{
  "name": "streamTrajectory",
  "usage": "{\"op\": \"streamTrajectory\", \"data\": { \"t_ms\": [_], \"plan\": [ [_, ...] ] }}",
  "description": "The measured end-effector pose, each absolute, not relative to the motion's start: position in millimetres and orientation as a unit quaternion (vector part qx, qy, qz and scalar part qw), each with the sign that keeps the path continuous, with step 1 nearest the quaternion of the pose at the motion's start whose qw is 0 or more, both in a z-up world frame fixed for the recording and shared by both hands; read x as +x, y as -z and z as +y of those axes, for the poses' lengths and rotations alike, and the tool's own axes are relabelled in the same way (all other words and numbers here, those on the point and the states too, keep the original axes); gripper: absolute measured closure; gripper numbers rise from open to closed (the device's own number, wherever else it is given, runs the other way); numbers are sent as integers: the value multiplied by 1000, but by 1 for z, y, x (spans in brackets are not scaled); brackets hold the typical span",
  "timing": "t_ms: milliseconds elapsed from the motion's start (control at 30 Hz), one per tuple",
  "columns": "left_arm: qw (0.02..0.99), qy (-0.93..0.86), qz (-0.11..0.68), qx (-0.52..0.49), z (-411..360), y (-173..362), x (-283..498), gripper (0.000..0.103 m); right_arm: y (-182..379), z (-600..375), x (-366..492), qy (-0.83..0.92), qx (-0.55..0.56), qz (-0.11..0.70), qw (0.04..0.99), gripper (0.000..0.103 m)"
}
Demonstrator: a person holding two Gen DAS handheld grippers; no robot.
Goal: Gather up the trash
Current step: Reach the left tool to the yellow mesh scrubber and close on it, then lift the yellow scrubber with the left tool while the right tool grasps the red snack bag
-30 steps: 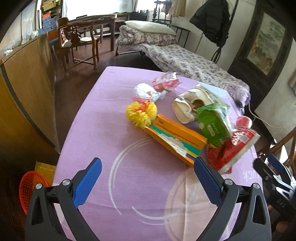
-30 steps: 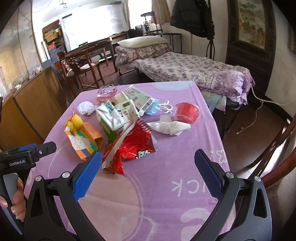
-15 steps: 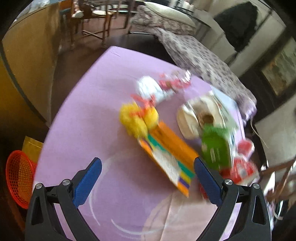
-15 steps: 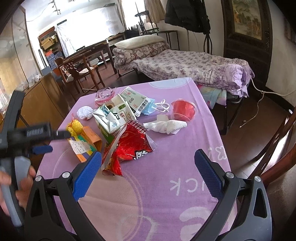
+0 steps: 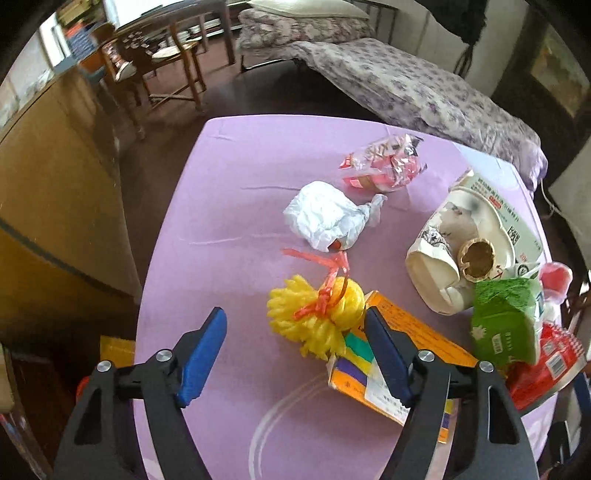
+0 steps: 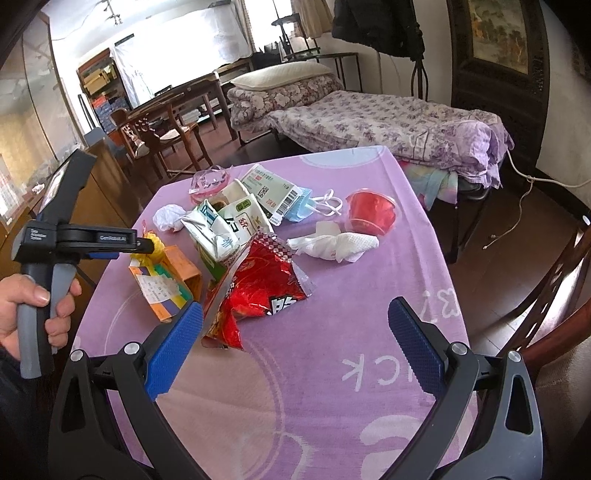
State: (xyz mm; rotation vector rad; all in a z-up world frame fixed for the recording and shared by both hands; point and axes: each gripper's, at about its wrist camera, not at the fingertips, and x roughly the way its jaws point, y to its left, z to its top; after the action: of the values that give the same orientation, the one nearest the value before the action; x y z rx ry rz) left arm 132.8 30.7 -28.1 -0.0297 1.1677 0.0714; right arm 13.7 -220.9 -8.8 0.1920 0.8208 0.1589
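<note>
Taking the box (image 5: 402, 354) on the table (image 5: 229, 206) as landmark: the tied bundle (image 5: 317, 314) touches its far left end, and the crumpled bag (image 5: 328, 216) lies beyond that. The carton (image 5: 506, 325) stands just right of the box, with the snack bag (image 6: 258, 284) at its right, toward the near edge.

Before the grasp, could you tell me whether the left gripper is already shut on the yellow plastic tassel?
No, the left gripper stands open around the yellow plastic tassel.

This is a lived-in home, a single room used for both sleeping and eating. A bed (image 6: 388, 118) with a flowered quilt and a pillow (image 6: 280, 74) stands by the wall, beside a coat (image 6: 376, 26) on a stand and a framed painting (image 6: 495, 29). A wooden chair (image 6: 159, 136) and dining table (image 6: 192, 92) sit farther back, and a purple tablecloth (image 6: 332, 350) holds household trash.
</note>
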Motion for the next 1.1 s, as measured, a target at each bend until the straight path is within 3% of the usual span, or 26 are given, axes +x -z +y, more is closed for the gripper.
{"op": "streamTrajectory", "data": {
  "t_ms": [33,200,300,767,933,1100],
  "plan": [
    [833,-31,552,-8,30,31,136,28,9,-220,14,-77,92,400,909,7],
    [826,-4,563,-4,23,43,147,54,11,-217,15,-76,84,403,908,7],
    [830,8,558,-10,20,43,148,63,13,-217,18,-71,81,406,907,7],
    [879,-10,456,-141,53,-26,68,64,22,-213,25,-68,71,419,903,7],
    [854,32,488,-181,34,-4,36,64,21,-202,25,-92,65,417,902,7],
    [840,67,518,-150,6,21,30,64,20,-191,32,-102,71,417,900,7]
  ]
}}
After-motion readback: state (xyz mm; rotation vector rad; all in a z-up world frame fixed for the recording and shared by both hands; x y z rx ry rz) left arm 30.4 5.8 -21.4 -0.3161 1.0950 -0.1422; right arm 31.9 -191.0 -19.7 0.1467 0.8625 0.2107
